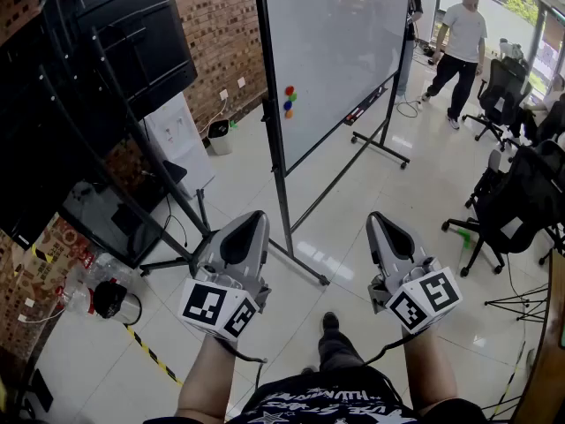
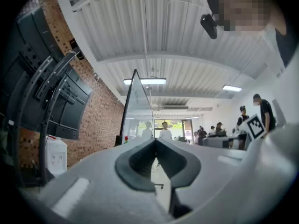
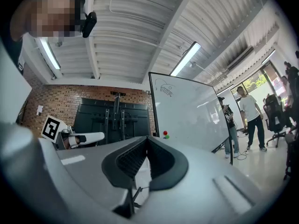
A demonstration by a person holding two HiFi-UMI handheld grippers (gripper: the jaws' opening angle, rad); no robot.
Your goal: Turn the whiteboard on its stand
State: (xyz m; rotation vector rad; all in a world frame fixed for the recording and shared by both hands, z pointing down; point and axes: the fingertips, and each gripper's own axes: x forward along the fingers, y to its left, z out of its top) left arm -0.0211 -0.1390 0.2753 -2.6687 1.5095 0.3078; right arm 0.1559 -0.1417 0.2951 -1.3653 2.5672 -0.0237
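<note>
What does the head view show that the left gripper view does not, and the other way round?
Only the head view: office chairs, the floor and the person's shoe.
Only the left gripper view: the ceiling and its lamps.
Both: the whiteboard, which the left gripper view shows nearly edge-on, and the brick wall.

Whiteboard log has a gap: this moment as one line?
stage: no contact yet | whiteboard: untouched | left claw: shut, empty | right claw: shut, empty
</note>
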